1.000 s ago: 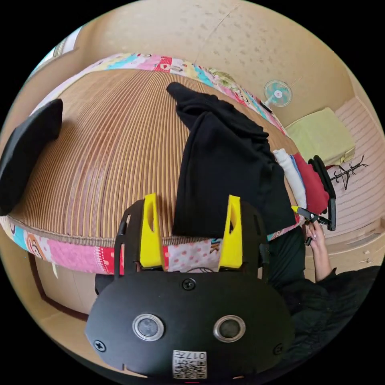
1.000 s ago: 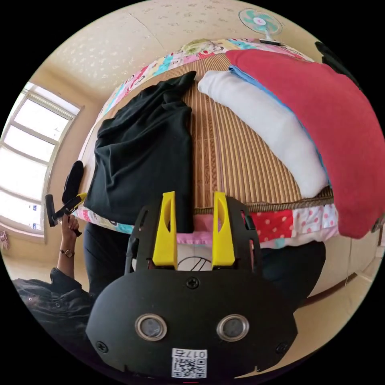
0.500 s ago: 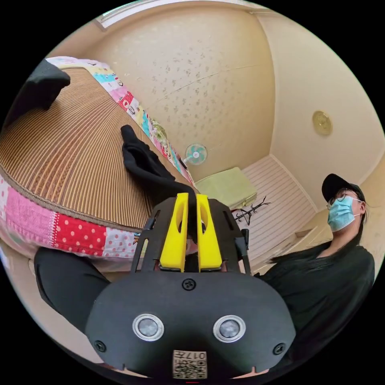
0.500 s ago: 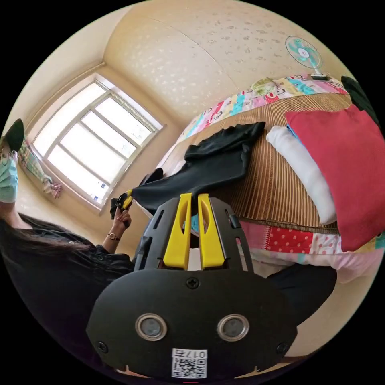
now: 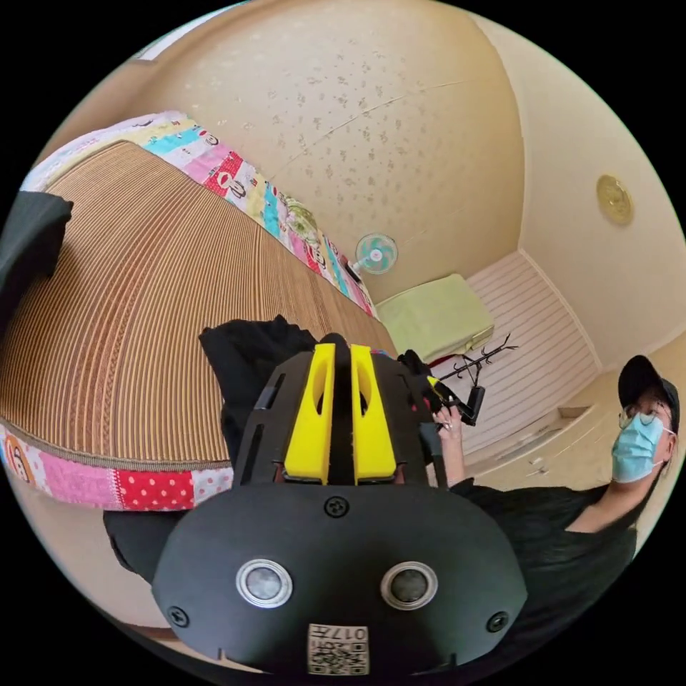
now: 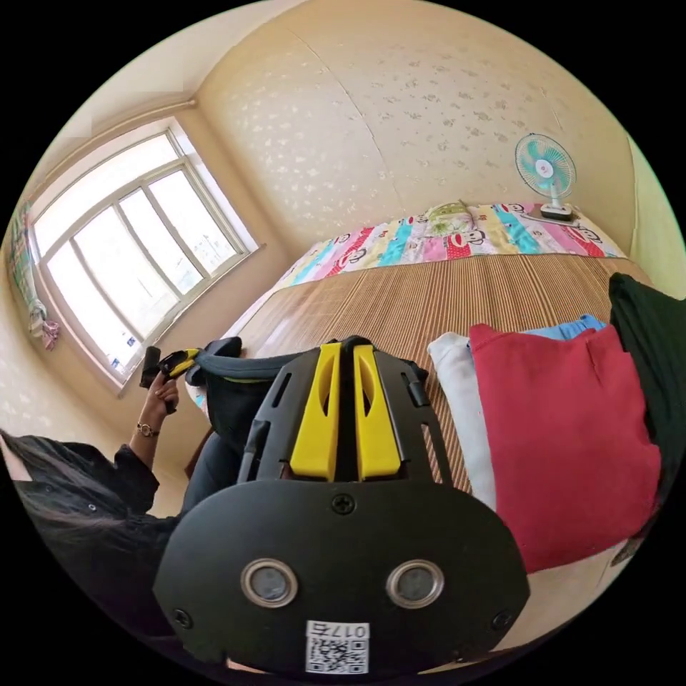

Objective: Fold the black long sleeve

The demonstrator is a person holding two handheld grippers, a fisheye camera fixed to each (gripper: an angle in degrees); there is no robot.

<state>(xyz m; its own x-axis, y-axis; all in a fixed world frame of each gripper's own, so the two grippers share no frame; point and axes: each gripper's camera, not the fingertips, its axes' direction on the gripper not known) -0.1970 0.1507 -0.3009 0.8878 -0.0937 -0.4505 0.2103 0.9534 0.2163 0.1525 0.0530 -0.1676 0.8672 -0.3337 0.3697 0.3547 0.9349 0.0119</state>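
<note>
The black long sleeve (image 5: 246, 357) is bunched on the bamboo mat (image 5: 128, 286) just beyond my left gripper (image 5: 341, 350), whose yellow jaws are shut on a fold of it. In the right gripper view, my right gripper (image 6: 343, 349) is likewise shut on the black cloth. From there a taut edge of the shirt (image 6: 243, 364) runs left to the left gripper (image 6: 175, 361), held in a hand. The right gripper (image 5: 436, 389) appears in the left gripper view, close on the right, also gripping black fabric. The rest of the shirt is hidden behind the gripper bodies.
Folded red (image 6: 564, 429), white (image 6: 457, 386) and blue (image 6: 572, 325) clothes and a dark garment (image 6: 643, 336) lie on the mat's right side. A black cushion (image 5: 28, 236) sits at its left end. A small fan (image 6: 544, 168) stands at the far edge. The person (image 5: 572, 529) stands beside the bed.
Both grippers went from open at the shirt's hem to shut on it. They lifted the hem, and the shirt no longer lies stretched along the mat; it is bunched between them.
</note>
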